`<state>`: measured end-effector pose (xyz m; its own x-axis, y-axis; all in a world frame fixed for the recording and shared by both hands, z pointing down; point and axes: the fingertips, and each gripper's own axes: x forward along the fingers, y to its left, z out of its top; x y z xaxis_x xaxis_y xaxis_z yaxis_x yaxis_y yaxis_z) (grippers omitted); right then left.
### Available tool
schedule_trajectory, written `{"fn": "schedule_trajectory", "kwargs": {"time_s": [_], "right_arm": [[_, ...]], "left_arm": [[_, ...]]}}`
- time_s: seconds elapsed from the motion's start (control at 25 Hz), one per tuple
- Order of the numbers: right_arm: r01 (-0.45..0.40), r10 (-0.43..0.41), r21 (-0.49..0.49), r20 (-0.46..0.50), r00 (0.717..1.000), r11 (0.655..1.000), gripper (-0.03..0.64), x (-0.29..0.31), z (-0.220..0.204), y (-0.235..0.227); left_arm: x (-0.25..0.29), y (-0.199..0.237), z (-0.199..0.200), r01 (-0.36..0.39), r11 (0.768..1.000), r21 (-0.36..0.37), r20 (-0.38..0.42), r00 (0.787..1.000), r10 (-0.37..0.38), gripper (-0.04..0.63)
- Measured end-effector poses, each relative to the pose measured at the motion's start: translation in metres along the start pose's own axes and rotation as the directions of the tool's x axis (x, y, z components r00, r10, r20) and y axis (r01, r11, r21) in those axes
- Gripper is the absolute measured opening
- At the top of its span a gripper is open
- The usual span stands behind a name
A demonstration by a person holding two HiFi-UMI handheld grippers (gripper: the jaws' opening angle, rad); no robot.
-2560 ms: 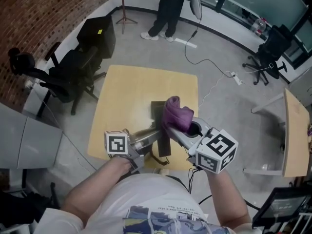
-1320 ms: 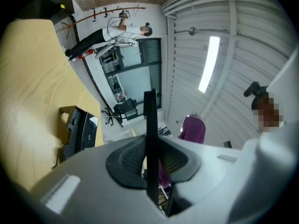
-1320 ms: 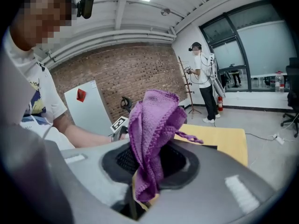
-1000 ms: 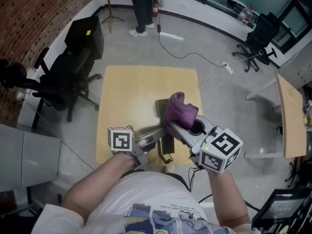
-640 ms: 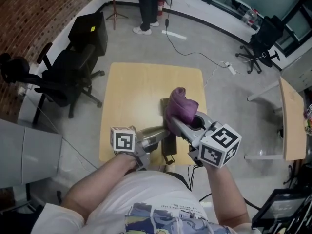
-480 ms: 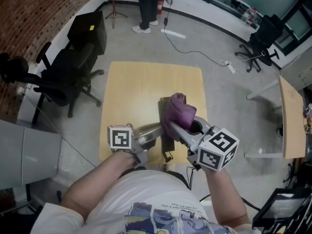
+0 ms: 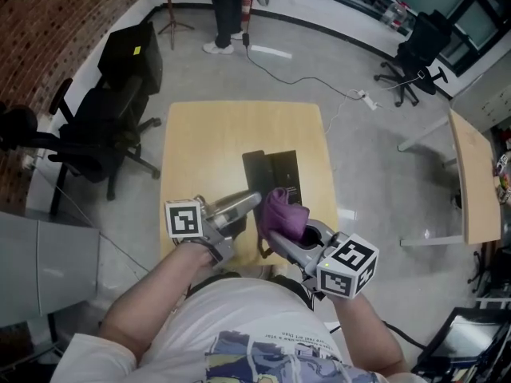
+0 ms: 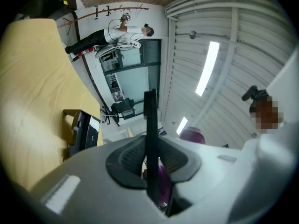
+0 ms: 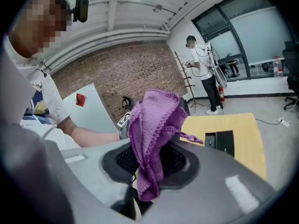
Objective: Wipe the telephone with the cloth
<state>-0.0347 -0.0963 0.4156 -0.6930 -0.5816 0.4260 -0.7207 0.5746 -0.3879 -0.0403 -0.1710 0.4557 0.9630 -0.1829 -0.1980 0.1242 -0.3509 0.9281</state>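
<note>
right gripper (image 7: 271, 231): drawn back toward the near side
cloth (image 7: 283, 211): no longer over the telephone (image 7: 277, 175), now at its near end
telephone: now uncovered

The cloth (image 7: 281, 211) is purple knit, the telephone (image 7: 275, 174) black, the table (image 7: 207, 142) tan.

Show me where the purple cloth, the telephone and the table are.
purple cloth (image 7: 281, 212), head view, bunched middle of the fabric
telephone (image 7: 281, 174), head view, middle of its black body
table (image 7: 207, 134), head view, bare wood of its top

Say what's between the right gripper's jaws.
Bunched purple cloth, clamped in the right gripper. It hides the jaws' tips and the table area directly behind it.
</note>
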Motion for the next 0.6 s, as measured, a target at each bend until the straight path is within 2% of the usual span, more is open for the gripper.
{"fn": "schedule_trajectory", "kwargs": {"time_s": [0.16,0.32,0.48,0.6], "right_arm": [[-0.001,0.001,0.001,0.015,1.000,1.000,0.090,-0.016,0.003,0.000],[0.021,-0.019,-0.022,0.075,0.997,1.000,0.090,-0.035,0.032,-0.014],[0.055,-0.049,-0.044,0.125,0.991,0.998,0.091,-0.046,0.061,-0.042],[0.043,-0.036,-0.051,0.147,0.989,0.998,0.091,-0.044,0.075,-0.056]], "left_arm": [[0.004,-0.009,-0.002,0.043,0.999,-0.016,-0.002,0.999,-0.043,0.081],[0.005,-0.017,-0.004,0.091,0.996,-0.007,-0.020,0.996,-0.091,0.081],[0.007,-0.025,-0.010,0.116,0.993,0.038,-0.048,0.992,-0.114,0.081],[0.011,-0.025,-0.018,0.111,0.991,0.071,-0.064,0.992,-0.106,0.081]]}}
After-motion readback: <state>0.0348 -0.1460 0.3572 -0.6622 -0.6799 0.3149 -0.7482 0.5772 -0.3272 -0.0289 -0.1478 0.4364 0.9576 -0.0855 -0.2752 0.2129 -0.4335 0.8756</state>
